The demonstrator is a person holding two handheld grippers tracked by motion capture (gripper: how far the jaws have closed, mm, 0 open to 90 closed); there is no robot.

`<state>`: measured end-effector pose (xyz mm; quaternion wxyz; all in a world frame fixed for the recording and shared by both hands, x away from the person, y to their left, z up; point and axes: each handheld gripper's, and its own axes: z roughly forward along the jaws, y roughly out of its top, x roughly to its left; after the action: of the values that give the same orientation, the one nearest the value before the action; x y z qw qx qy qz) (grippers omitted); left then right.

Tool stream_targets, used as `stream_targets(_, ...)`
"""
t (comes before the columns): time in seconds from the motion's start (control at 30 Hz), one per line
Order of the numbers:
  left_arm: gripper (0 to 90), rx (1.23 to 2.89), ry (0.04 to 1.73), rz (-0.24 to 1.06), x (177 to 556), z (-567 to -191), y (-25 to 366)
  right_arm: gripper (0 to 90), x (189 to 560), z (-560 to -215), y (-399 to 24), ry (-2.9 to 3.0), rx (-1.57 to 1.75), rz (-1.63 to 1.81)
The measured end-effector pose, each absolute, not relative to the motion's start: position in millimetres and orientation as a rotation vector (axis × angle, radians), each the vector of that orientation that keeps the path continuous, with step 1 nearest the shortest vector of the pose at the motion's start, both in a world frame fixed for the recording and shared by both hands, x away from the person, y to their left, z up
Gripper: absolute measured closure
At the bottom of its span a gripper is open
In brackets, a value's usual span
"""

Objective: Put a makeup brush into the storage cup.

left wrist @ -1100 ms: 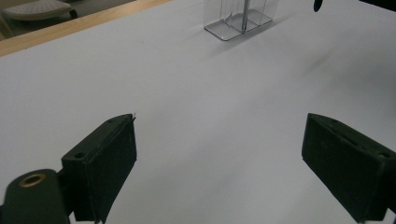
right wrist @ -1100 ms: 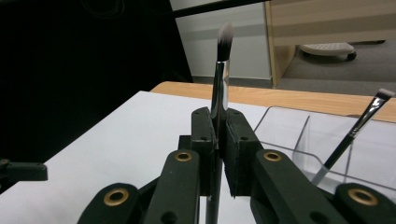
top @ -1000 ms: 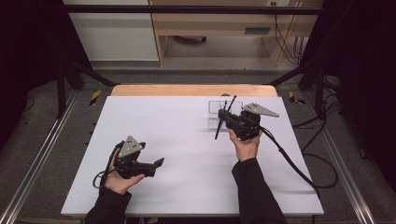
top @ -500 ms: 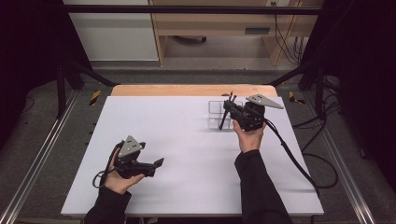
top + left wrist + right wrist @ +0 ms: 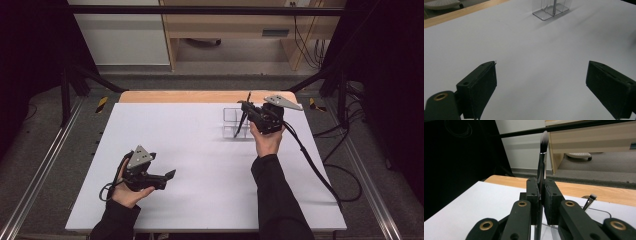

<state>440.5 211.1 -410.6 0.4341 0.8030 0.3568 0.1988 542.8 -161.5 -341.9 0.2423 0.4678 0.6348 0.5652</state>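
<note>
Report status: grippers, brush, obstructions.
Right gripper shut on makeup brush, above clear organizer. Left gripper open, empty. A second brush stands in the organizer.

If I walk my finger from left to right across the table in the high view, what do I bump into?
Left tongs, open, in the left hand → clear plastic holder → makeup brush, pinched in the right tongs → grey three-cornered plate → black cable.
</note>
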Motion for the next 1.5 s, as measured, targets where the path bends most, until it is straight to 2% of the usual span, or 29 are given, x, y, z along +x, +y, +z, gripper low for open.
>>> stream_targets(1.5, 8.6, 2.010, 0.883, 0.496, 441.4, -410.0, 213.8, 84.2, 582.1, -337.3, -164.2, 1.612, 1.313, 1.480)
